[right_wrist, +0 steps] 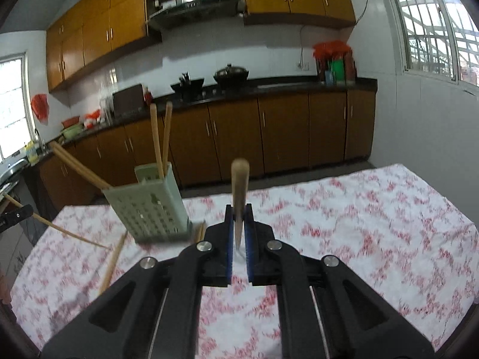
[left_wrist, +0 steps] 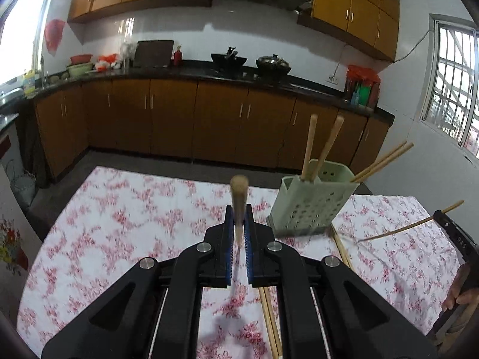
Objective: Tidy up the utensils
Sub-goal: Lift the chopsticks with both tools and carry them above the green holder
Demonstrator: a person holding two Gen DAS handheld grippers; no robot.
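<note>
A pale green perforated utensil holder (left_wrist: 308, 206) stands on the floral tablecloth (left_wrist: 119, 224) with several chopsticks (left_wrist: 308, 146) leaning in it. My left gripper (left_wrist: 239, 218) is shut on one wooden chopstick (left_wrist: 238, 197), held above the cloth, left of the holder. My right gripper (right_wrist: 239, 218) is shut on another chopstick (right_wrist: 239, 191), right of the holder (right_wrist: 149, 206). In the left wrist view the right gripper shows at the right edge with its chopstick (left_wrist: 413, 224). Loose chopsticks (left_wrist: 271, 323) lie on the cloth near the holder.
A loose chopstick (right_wrist: 113, 263) lies left of the holder's base. Behind the table run brown kitchen cabinets (left_wrist: 179, 116) with a dark counter, woks (left_wrist: 229, 59) and bottles. A window (left_wrist: 455, 83) is on the right wall.
</note>
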